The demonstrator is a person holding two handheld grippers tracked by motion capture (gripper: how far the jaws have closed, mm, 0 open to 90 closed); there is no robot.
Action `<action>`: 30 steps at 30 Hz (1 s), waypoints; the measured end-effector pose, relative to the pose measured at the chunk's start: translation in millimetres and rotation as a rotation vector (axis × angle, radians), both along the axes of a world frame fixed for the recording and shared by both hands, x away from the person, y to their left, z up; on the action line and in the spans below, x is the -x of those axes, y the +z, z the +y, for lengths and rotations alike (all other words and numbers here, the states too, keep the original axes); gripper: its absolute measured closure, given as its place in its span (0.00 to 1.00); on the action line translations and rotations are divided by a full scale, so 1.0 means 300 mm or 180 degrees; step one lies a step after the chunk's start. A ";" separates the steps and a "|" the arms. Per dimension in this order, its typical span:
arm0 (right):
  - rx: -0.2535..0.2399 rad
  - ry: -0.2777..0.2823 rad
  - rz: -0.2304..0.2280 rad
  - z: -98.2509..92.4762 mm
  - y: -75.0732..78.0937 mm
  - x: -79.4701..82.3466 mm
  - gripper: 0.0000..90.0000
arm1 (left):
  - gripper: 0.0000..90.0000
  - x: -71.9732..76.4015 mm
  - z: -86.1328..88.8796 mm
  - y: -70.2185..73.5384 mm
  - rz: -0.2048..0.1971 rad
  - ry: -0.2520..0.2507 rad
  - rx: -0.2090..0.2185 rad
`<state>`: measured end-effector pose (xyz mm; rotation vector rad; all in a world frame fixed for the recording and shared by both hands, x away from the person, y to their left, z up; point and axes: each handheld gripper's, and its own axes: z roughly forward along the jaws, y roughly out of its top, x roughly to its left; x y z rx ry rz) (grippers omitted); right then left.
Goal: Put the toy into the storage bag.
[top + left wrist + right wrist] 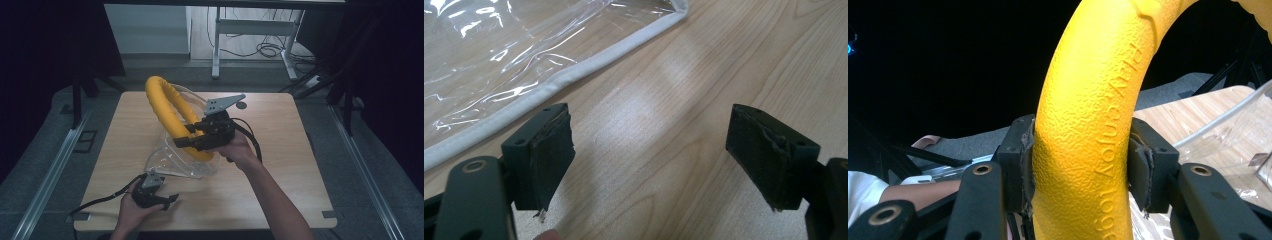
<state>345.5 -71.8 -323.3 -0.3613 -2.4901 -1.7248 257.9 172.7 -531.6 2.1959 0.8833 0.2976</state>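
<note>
A thick yellow ring point(167, 111) with raised lettering stands tilted above the table, partly inside a clear plastic bag point(170, 162) with a white trimmed edge. My right gripper point(190, 140) is shut on the ring's lower part; in the right gripper view both pads press the yellow ring point(1083, 150) from either side. My left gripper point(167, 200) rests low near the table's front edge, a little in front of the bag, open with nothing between its fingers. In the left gripper view the bag's white edge point(574, 75) lies beyond the left gripper point(651, 160) on the wood.
The wooden table point(290, 150) has bare wood at the right and front. A small dark round thing point(241, 105) lies near the far edge. Metal rails run along both sides of the table; desk legs and cables stand on the floor behind.
</note>
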 end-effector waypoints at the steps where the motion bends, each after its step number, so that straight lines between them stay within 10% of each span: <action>1: -0.0008 -0.0005 0.0020 -0.001 -0.008 -0.004 0.57 | 0.21 0.000 0.000 0.000 -0.0002 -0.0003 0.0002; 15: -0.0029 -0.0054 0.0218 -0.020 -0.092 -0.053 0.57 | 0.21 0.001 -0.001 0.001 -0.0033 0.0022 0.0035; 30: 0.0329 -0.0456 -0.0250 -0.022 -0.118 -0.046 0.51 | 0.21 0.001 0.001 0.002 -0.0033 0.0010 0.0022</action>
